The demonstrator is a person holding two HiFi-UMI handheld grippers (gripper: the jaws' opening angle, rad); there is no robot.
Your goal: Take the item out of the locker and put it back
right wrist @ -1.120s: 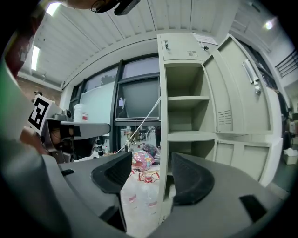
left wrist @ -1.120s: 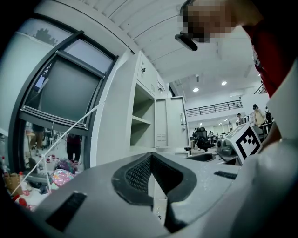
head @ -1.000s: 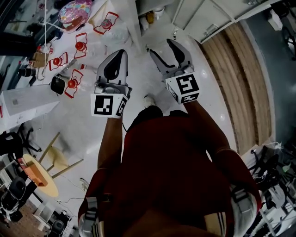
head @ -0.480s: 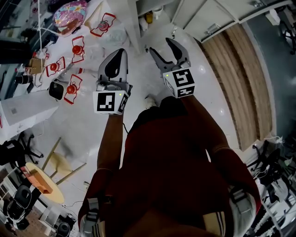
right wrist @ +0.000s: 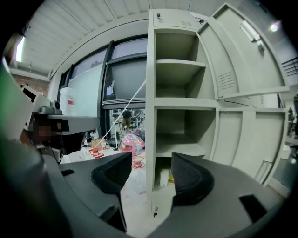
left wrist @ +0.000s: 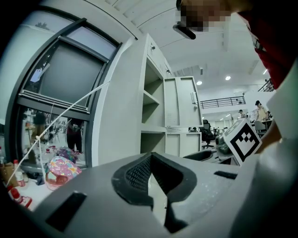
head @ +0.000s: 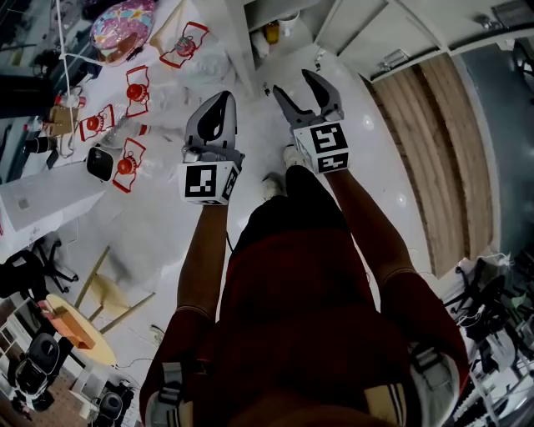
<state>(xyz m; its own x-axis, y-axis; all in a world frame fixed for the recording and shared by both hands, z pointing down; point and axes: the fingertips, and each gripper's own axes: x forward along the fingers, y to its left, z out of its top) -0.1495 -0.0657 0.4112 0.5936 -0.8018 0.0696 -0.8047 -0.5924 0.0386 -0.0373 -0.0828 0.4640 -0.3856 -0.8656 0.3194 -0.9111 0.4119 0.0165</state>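
A pale grey locker [right wrist: 177,93] stands ahead with its door [right wrist: 242,60] swung open to the right. On its lowest level stand a white bottle-like item [right wrist: 164,177] and a small yellow item [right wrist: 172,176]; the shelves above look bare. The same white item [head: 288,18] and yellow item [head: 269,33] show at the top of the head view. My right gripper [head: 304,93] is open, empty, well short of the locker. My left gripper [head: 219,104] is shut on nothing, beside it and to its left. In the left gripper view the locker [left wrist: 156,107] is seen from the side.
A white table [head: 75,183] at the left carries several red-and-white packs [head: 133,87] and a colourful bag [head: 125,21]. A wooden floor strip [head: 425,142] runs at the right. A round stool [head: 71,321] stands lower left. The person's legs and shoes [head: 271,185] are below the grippers.
Both grippers have shifted slightly toward the locker as the person steps forward. The right gripper stays open, the left stays shut.
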